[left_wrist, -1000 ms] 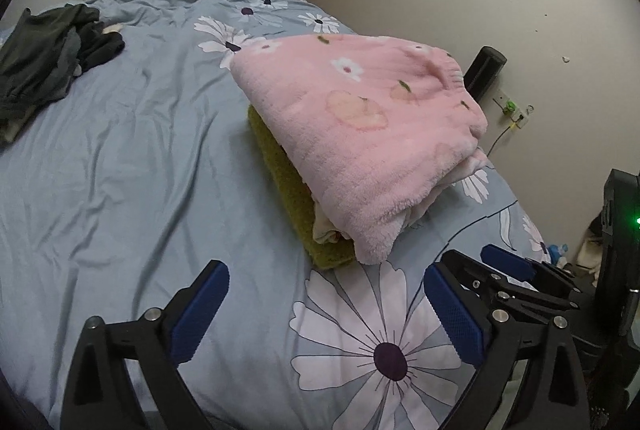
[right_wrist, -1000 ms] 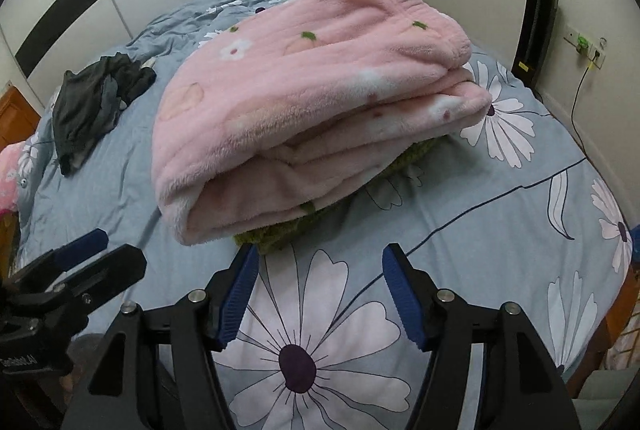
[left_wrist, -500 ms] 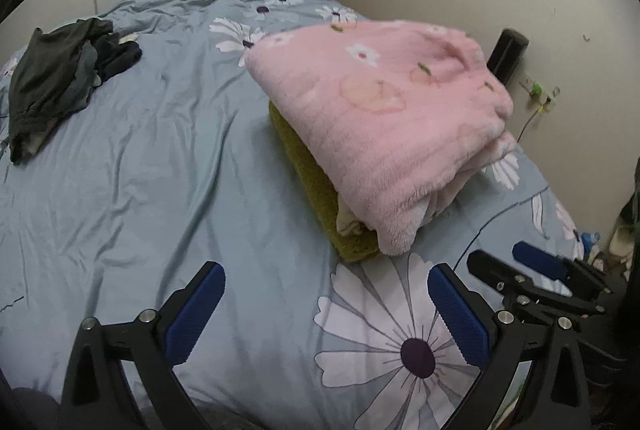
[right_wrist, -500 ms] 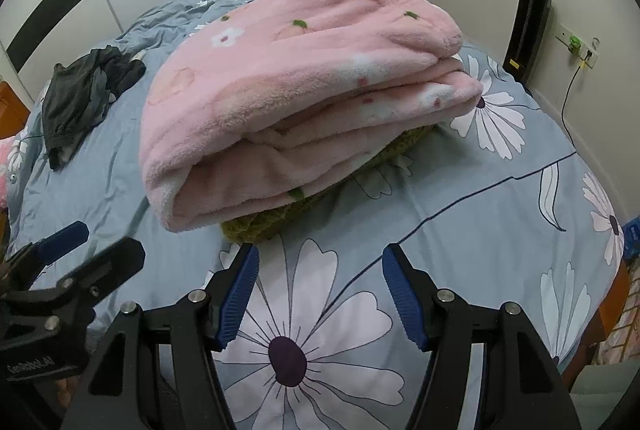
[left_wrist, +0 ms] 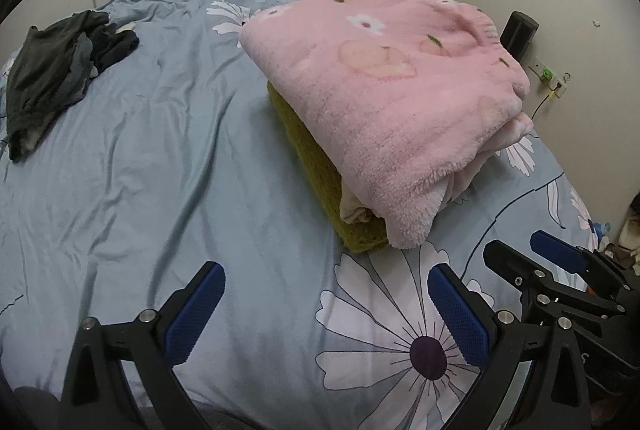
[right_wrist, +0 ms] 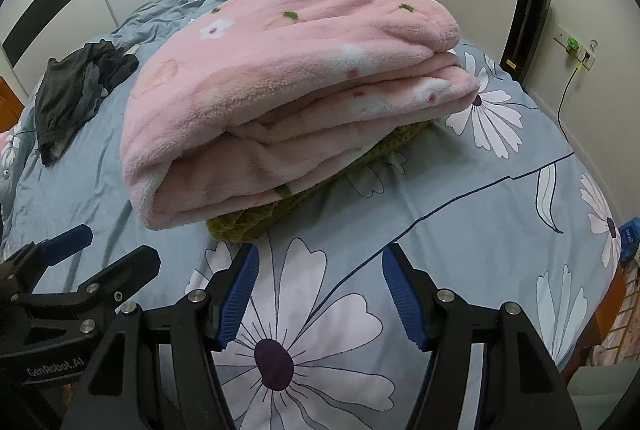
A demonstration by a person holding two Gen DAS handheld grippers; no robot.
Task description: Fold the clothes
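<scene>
Left and right wrist views of my two grippers over the bed. The pink garment [left_wrist: 396,101] is thick, plush fleece printed with white flowers and pale peach rounds, folded into a rounded slab with a gathered elastic edge at its far end. It lies on top of an olive knit [left_wrist: 316,169], coarse and nubbly, folded flat, touching the sheet [left_wrist: 160,169]; a scrap of cream cloth shows between the two at the near corner. In the right view the knit [right_wrist: 256,222] is mostly covered, showing only as a strip under the fleece [right_wrist: 280,77]. The stack sits at about 1 o'clock in the left view and 11 o'clock in the right, near the bed's right edge. The sheet is smooth, faintly glossy grey-blue fabric, creased, with large white daisies. A crumpled dark pile [left_wrist: 52,73] lies well apart at 10 o'clock; I cannot tell what pieces it holds. A black upright unit [right_wrist: 528,25] stands against the wall; its base is hidden by the bed. My left gripper [left_wrist: 326,310] is spread wide and empty above the sheet. My right gripper [right_wrist: 318,294] is likewise parted, gripping nothing. Both have black frames and ribbed blue pads [right_wrist: 402,300].
</scene>
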